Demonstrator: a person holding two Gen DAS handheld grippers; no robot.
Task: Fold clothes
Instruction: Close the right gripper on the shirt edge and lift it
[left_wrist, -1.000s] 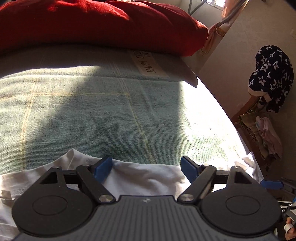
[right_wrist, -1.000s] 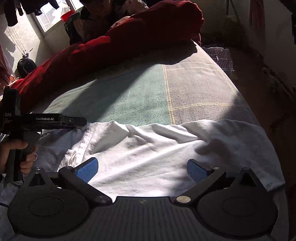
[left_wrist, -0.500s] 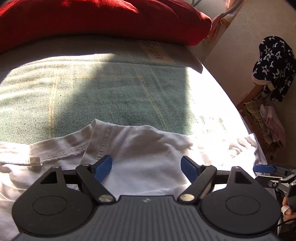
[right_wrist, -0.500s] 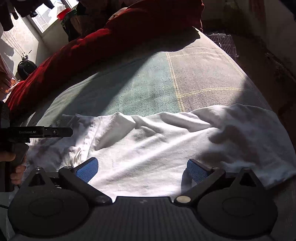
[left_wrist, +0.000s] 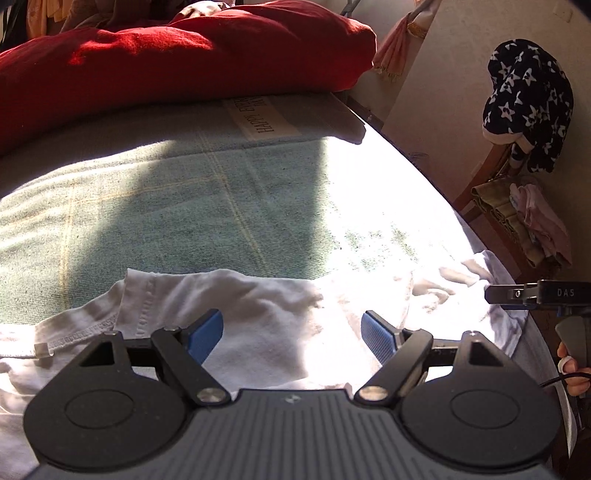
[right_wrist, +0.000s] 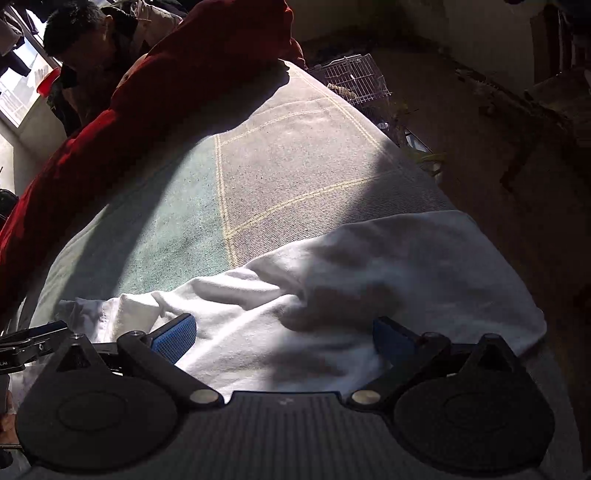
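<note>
A white T-shirt (left_wrist: 266, 317) lies rumpled across the near part of a bed, its stitched hem and a small tag at the left. My left gripper (left_wrist: 293, 334) hovers open just over the shirt, with nothing between its blue pads. The right wrist view has the same white T-shirt (right_wrist: 369, 273) spread wide, partly in shadow. Over its near edge my right gripper (right_wrist: 284, 338) is open and holds nothing. The other gripper (left_wrist: 535, 293) shows at the right edge of the left wrist view, and the left one (right_wrist: 33, 338) at the left edge of the right wrist view.
A green and grey checked blanket (left_wrist: 184, 206) covers the bed. A red duvet (left_wrist: 166, 59) is heaped along the far side. A star-patterned dark garment (left_wrist: 528, 103) and folded clothes (left_wrist: 524, 221) sit on a chair beyond the bed's right edge. A person (right_wrist: 85, 40) stands behind the duvet; a wire cage (right_wrist: 354, 77) is on the floor.
Both grippers stayed open and drew back and up over the shirt. More of the shirt and blanket shows in the left view; the right view has tilted.
</note>
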